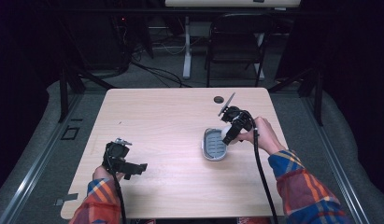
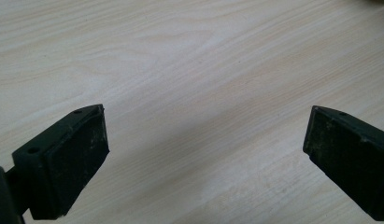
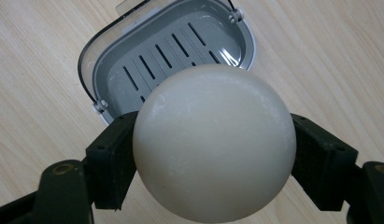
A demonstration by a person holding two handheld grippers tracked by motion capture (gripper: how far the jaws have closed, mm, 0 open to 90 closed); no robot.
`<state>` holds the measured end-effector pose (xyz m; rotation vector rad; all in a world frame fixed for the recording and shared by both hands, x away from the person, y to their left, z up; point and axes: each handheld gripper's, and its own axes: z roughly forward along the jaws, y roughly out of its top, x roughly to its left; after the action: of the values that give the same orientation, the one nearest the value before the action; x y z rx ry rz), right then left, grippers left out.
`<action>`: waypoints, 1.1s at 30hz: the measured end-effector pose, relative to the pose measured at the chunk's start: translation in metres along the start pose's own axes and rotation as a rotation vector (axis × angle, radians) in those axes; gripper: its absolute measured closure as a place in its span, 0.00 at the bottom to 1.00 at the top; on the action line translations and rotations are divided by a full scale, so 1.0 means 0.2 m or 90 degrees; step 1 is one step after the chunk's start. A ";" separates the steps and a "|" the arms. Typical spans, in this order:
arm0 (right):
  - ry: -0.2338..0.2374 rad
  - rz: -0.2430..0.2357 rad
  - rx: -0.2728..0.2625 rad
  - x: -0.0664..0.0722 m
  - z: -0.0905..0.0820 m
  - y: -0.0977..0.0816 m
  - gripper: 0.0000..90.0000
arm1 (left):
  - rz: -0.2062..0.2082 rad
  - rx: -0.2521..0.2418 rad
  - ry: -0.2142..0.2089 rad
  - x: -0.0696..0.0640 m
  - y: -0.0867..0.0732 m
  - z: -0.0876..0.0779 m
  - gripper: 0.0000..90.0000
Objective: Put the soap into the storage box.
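- Right gripper view shows us the right claw [image 3: 213, 154] squeezing a round white soap ball [image 3: 213, 142] between its two black pads, one on each side of the ball.
- Just past the ball, a little ahead of the claw, lies the grey soap dish [image 3: 133, 70]. It has slots in its bottom and a clear rim around it.
- We think the job now is to put the ball in the dish. To do it well, we should bring the ball over the middle of the dish, go down slowly, and let go only when the ball sits on the slots. A ball rolls, so if we drop it from high up it may bounce out onto the surface [image 3: 31, 93].
- We should open the claw gently, so the pads do not push the ball sideways.
- High view shows the right claw [image 1: 228, 132] right beside the dish [image 1: 212, 145], with the ball over its near edge.
- The left claw [image 2: 206, 154] is wide apart and holds nothing. We see bare wood between its pads. It rests far from the dish, near the front of the surface [image 1: 180, 186].
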<state>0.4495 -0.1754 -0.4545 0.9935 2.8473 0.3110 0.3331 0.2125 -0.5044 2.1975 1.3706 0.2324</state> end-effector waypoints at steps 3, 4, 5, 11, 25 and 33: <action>0.002 0.000 -0.008 0.01 0.01 0.02 0.26 | 0.000 0.000 0.000 0.00 0.00 0.00 0.00; 0.002 -0.005 -0.001 0.01 0.01 0.02 0.26 | 0.000 0.000 0.000 0.00 0.00 0.00 0.00; -0.001 -0.010 0.004 0.02 0.01 0.04 0.26 | 0.000 0.000 0.000 0.00 0.00 0.00 0.00; 0.006 -0.015 0.001 0.03 0.03 0.08 0.26 | 0.000 0.000 -0.001 0.00 0.00 0.00 0.00; 0.019 -0.032 0.010 0.07 0.10 0.15 0.26 | 0.001 -0.001 -0.004 0.00 0.00 0.00 0.00; 0.020 -0.037 0.015 0.08 0.14 0.17 0.26 | 0.002 0.000 -0.005 0.00 0.00 0.00 0.00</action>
<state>0.4630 -0.1348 -0.4746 0.9158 2.9090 0.2914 0.3334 0.2127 -0.5048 2.1992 1.3631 0.2245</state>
